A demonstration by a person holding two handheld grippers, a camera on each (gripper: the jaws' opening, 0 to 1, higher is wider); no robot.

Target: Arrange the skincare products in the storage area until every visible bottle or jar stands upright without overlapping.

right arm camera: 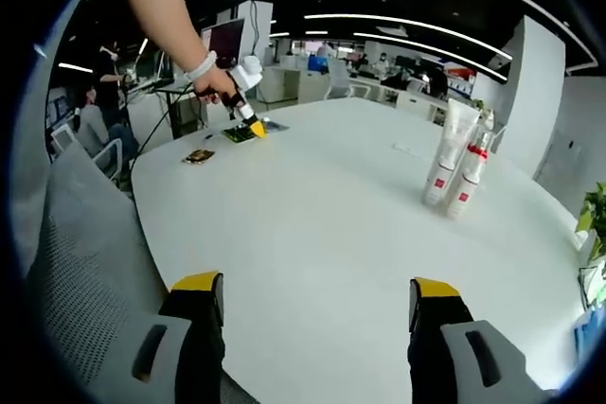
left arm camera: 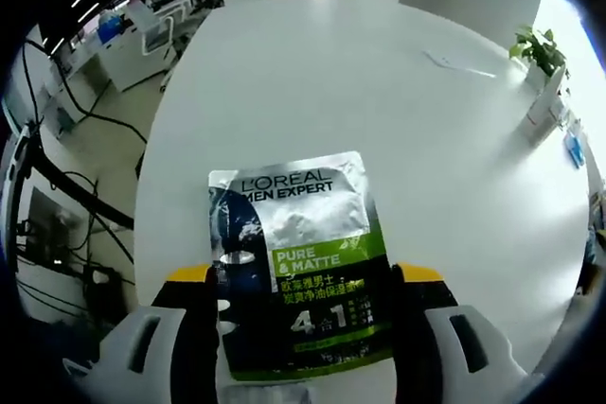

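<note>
Sachet (left arm camera: 298, 267) first: we see this flat L'Oreal pack lying face up on the white table (left arm camera: 379, 111), its lower half between the wide-spread jaws of our left tool (left arm camera: 303, 328), its long axis running straight ahead along them. We judge the left arm much the nearer. Further right, our right tool (right arm camera: 317, 328) hangs wide apart and empty above the table edge; beyond it, right of the sachet, two white tubes (right arm camera: 456, 172) stand upright, touching.
</note>
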